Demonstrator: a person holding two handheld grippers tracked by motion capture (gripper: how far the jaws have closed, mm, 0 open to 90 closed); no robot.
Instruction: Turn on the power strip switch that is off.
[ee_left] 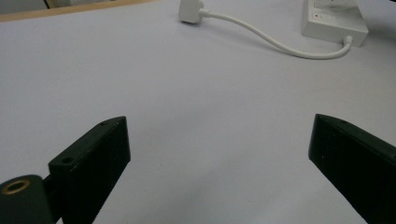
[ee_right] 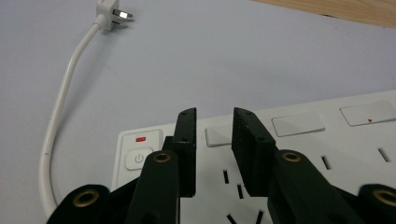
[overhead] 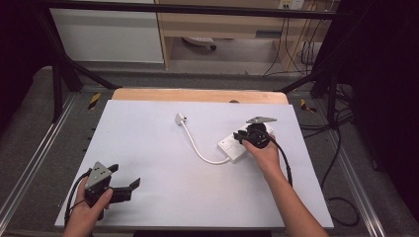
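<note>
**Right gripper over the power strip**

The right gripper (overhead: 245, 136) sits over the white power strip (overhead: 233, 147) near the desk's (overhead: 148, 148) right edge, jaws narrowly parted above its sockets, grasping nothing. Its cable (overhead: 197, 148) curls toward the far edge, ending at the plug (overhead: 181, 118). The left gripper (overhead: 126, 178) waits at the near-left corner, jaws spread wide and empty.

The bench (overhead: 163, 163) top is smooth, matt white, with bare wood at its far edge. The power strip (ee_right: 299, 140) is shiny white plastic (its cord (ee_right: 58, 116) too). Both tongs look matt black plastic.
</note>
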